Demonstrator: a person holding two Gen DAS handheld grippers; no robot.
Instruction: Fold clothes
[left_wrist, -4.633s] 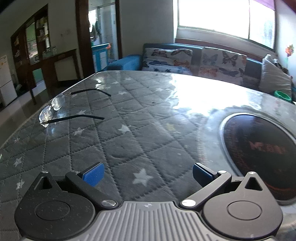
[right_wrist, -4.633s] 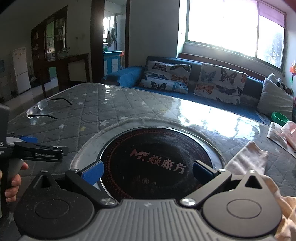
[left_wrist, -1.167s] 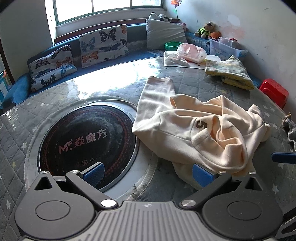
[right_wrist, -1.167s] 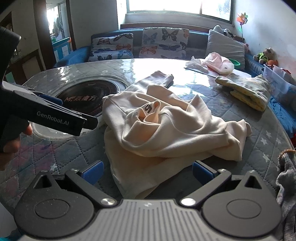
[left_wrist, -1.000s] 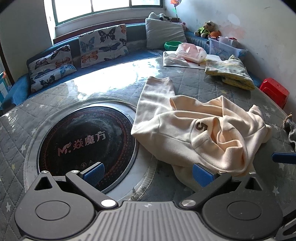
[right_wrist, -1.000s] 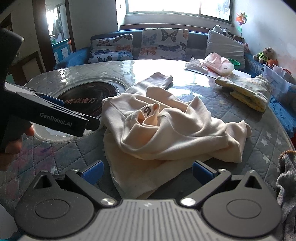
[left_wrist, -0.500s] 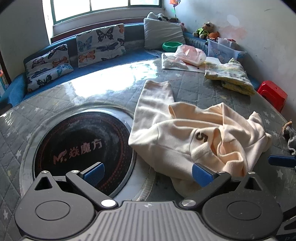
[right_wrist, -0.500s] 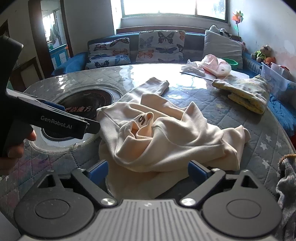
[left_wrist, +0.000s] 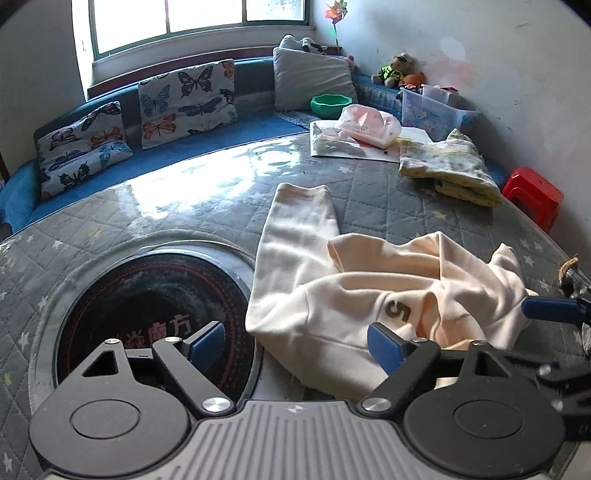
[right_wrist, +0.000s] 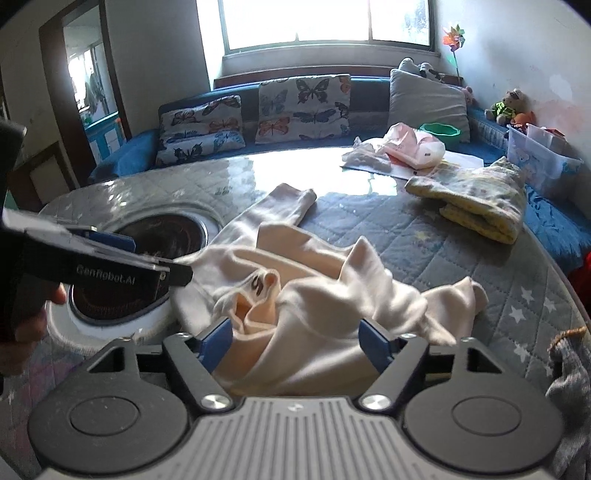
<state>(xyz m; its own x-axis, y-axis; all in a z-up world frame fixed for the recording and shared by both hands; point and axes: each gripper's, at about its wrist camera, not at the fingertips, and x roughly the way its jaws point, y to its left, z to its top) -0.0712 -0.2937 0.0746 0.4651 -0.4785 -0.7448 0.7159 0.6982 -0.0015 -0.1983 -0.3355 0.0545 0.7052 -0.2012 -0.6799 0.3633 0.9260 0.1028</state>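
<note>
Cream sweatshirt (left_wrist: 354, 295), crumpled, beside round black hob (left_wrist: 147, 314). Left gripper (left_wrist: 295, 343) and right gripper (right_wrist: 295, 343): fingers spread wide, holding nothing, at sweatshirt's near edge.

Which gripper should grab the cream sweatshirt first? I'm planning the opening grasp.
Probably the right gripper: its open jaws already straddle a bunched fold of the cream sweatshirt. The left gripper, also open, sits at the garment's edge, half over the black round hob.
</note>
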